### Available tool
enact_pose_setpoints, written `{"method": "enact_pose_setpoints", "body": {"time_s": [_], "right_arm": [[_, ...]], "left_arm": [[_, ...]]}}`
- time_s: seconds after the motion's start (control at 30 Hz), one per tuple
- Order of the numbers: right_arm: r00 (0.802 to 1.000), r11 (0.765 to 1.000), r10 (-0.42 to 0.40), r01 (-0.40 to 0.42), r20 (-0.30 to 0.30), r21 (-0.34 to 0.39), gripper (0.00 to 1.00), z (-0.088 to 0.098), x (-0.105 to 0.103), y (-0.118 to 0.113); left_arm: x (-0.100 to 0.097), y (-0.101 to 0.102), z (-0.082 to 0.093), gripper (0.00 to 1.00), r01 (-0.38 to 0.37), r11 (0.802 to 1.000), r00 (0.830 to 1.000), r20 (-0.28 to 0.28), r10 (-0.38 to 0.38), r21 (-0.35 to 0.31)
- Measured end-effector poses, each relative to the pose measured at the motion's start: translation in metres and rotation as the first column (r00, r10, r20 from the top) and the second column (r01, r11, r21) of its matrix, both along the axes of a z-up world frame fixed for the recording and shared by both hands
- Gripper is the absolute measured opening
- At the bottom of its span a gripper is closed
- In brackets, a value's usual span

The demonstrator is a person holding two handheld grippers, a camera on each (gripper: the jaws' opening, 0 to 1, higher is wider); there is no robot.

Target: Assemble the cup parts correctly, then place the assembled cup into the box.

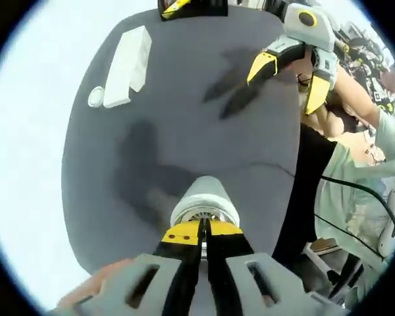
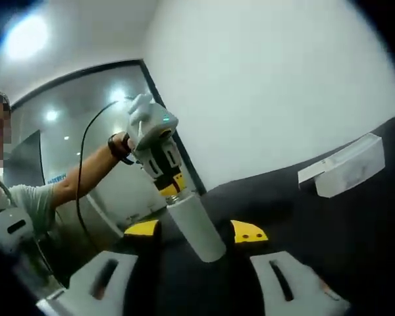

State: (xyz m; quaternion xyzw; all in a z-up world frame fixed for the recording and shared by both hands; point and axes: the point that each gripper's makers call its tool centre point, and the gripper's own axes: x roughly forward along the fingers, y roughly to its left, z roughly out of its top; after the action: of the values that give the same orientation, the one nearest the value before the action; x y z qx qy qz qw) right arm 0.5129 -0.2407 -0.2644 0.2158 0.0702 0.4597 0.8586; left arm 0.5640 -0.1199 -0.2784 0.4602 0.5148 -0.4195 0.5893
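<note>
My left gripper (image 1: pixel 204 230) is shut on the rim of a white cylindrical cup body (image 1: pixel 204 201), held up above the dark grey table (image 1: pixel 184 131). My right gripper (image 1: pixel 289 82) hangs open at the upper right, apart from the cup. In the right gripper view the same cup body (image 2: pixel 199 227) points toward the camera, in line with the gap of my open right gripper (image 2: pixel 195 232), while the left gripper (image 2: pixel 173 187) grips its far end. A small round white part (image 1: pixel 95 97) lies on the table beside a white box (image 1: pixel 128 62).
The white box (image 2: pixel 345 164) lies near the table's far side by a white wall. A person's arm and a black cable (image 2: pixel 85 171) lead to the left gripper. Glass panels stand behind. Chairs and equipment (image 1: pixel 375 217) crowd the floor past the table edge.
</note>
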Motion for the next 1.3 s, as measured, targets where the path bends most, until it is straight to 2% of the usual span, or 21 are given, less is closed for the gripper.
{"method": "enact_pose_setpoints", "body": {"time_s": [0.43, 0.8, 1.0, 1.1, 1.3], "right_arm": [[1.000, 1.000, -0.011, 0.011, -0.006, -0.010, 0.38, 0.001, -0.002, -0.004], [1.000, 1.000, -0.002, 0.002, -0.007, -0.008, 0.38, 0.001, -0.003, -0.001], [1.000, 1.000, 0.000, 0.000, -0.001, -0.001, 0.38, 0.002, -0.004, -0.001], [1.000, 1.000, 0.000, 0.000, -0.003, 0.005, 0.38, 0.001, -0.004, -0.003], [1.000, 1.000, -0.002, 0.002, -0.005, 0.016, 0.38, 0.001, -0.004, -0.005]], "left_arm": [[0.001, 0.000, 0.000, 0.00, 0.010, 1.000, 1.000, 0.005, -0.010, -0.009], [0.005, 0.001, 0.001, 0.01, -0.036, 0.997, 0.999, 0.020, 0.038, -0.061], [0.007, 0.001, 0.002, 0.02, -0.057, 0.997, 0.998, 0.032, 0.058, -0.048], [0.008, -0.003, 0.008, 0.02, -0.033, 0.998, 0.998, 0.053, 0.036, -0.050], [0.007, 0.000, 0.013, 0.04, -0.016, 1.000, 0.998, 0.054, 0.017, -0.024]]}}
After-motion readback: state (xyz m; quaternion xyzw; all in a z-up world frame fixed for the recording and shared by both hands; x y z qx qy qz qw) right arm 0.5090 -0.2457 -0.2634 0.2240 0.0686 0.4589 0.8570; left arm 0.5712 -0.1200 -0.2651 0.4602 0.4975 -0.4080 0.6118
